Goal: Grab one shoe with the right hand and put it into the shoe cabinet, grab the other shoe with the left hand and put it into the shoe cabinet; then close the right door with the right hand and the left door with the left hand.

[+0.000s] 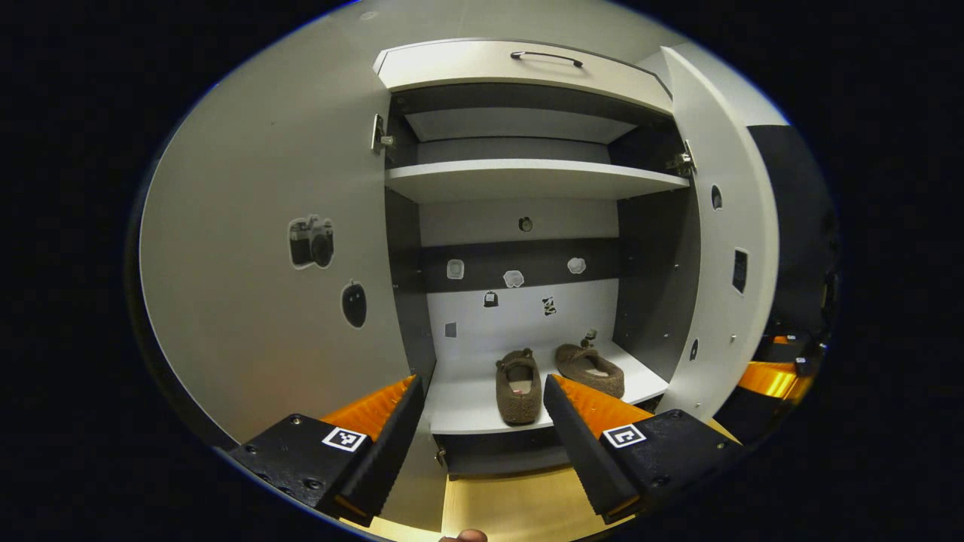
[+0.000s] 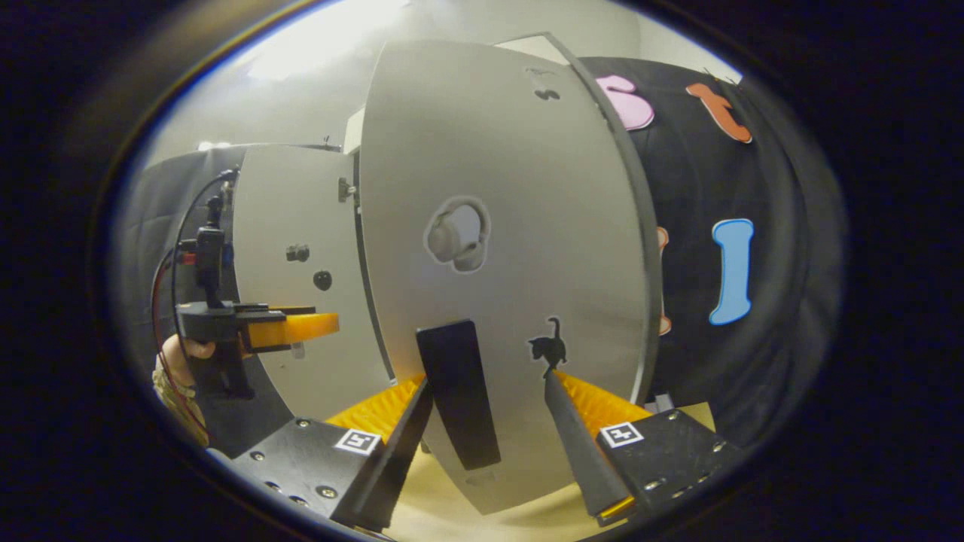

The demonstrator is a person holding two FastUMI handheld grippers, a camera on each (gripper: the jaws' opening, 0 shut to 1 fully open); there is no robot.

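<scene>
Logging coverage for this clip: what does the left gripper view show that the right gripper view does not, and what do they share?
Left gripper view: the cabinet interior, with both shoes, one and the other, on the bottom shelf, an upper shelf and a drawer handle. The left gripper is open, clear of the shoes.

Right gripper view: the outer face of the right door, its dark handle between the open right gripper, and a hand holding the left gripper farther off.

Shared: both doors stand open, and the right door appears in each.
</scene>
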